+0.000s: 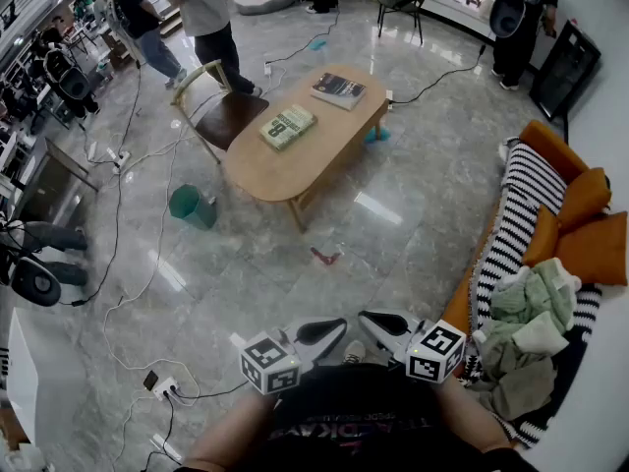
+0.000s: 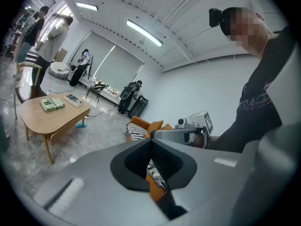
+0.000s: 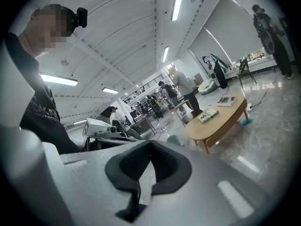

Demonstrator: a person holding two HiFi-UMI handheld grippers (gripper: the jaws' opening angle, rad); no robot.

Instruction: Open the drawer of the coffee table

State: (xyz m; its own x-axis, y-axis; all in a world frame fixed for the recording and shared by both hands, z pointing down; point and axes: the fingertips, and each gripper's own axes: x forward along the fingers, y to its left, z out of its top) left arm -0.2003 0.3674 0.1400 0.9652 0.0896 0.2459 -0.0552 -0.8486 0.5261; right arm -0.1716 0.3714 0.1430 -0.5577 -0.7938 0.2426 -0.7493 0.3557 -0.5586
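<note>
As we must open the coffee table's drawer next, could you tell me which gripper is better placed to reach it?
Left, but only slightly. The left gripper and right gripper are both shut, empty and side by side, far from the table, which lies ahead, a little to the left.

Floor (image 1: pixel 393 239) up to the coffee table (image 1: pixel 334 128) near side is open, just a small red item (image 1: pixel 324 256) on it. Chair (image 1: pixel 224 106) blocks far-left side, green bin (image 1: pixel 192 206) left, sofa (image 1: pixel 521 205) right, power strip (image 1: pixel 163 387) with cables bottom-left.
</note>
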